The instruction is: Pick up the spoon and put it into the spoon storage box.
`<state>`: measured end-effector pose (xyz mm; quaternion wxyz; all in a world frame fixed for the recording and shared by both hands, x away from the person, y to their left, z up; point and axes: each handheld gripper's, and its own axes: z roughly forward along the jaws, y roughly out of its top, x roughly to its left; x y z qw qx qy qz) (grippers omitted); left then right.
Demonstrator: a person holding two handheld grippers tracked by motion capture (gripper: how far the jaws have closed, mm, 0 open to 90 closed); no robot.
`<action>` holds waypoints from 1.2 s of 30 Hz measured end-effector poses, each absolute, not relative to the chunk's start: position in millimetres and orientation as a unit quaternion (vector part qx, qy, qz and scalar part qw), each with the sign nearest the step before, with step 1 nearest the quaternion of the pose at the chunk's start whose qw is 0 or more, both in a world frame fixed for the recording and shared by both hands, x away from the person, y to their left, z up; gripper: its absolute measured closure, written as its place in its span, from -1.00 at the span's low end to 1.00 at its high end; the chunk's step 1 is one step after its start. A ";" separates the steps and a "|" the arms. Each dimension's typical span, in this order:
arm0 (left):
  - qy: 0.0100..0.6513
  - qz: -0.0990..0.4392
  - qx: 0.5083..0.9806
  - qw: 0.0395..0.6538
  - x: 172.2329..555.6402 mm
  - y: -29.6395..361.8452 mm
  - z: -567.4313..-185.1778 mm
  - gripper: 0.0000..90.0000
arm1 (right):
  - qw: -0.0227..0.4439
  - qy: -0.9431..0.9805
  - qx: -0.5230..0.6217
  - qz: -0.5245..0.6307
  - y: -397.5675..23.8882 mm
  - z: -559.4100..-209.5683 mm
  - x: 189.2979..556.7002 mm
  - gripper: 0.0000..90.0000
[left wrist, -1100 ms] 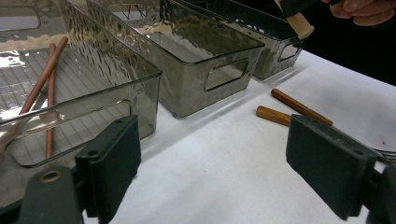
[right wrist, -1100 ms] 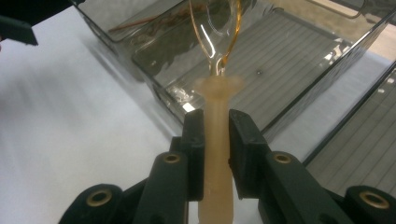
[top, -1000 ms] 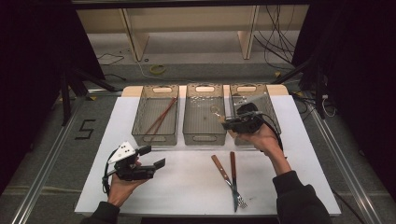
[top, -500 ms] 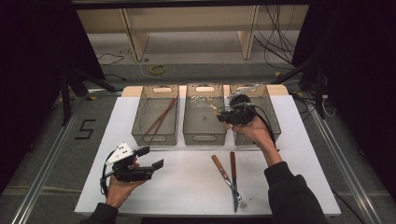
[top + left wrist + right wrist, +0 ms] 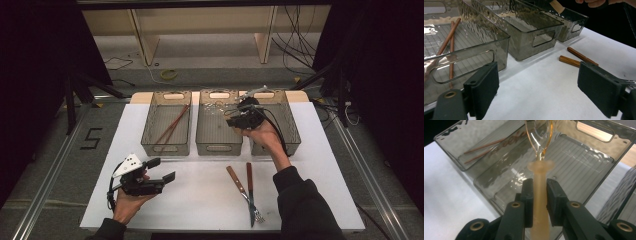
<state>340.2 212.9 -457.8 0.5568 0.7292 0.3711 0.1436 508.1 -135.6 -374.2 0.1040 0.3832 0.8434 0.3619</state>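
Right tongs [image 5: 539,195] clamp a spoon [image 5: 539,170] above the middle bin [image 5: 584,167]; left tongs [image 5: 541,92] gape.

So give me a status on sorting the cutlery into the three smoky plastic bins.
Done: the brown wooden chopsticks lie in the left smoky plastic bin. In hand: the right gripper clamps a pale-handled clear spoon above the middle smoky bin. Left: the two wooden-handled utensils, one a fork, lie on the white table; the left gripper is open, holding nothing.

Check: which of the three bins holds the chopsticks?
The left bin: two brown chopsticks lie in it. The middle bin has none; the right gripper blocks part of the right bin.
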 end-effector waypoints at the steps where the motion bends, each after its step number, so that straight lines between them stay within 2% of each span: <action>1: 0.371 0.144 0.729 0.557 340.2 212.9 -457.8 -0.62 | 0.103 0.844 0.383 0.361 -134.7 -374.5 509.4 0.73; 29: 0.371 0.142 0.729 0.558 340.6 212.8 -457.8 -0.63 | 0.092 0.847 0.412 0.323 -114.4 -407.3 528.1 0.70; 36: 0.371 0.142 0.729 0.557 340.7 213.1 -457.9 -0.64 | 0.068 0.844 0.416 0.331 -114.9 -406.8 530.0 0.33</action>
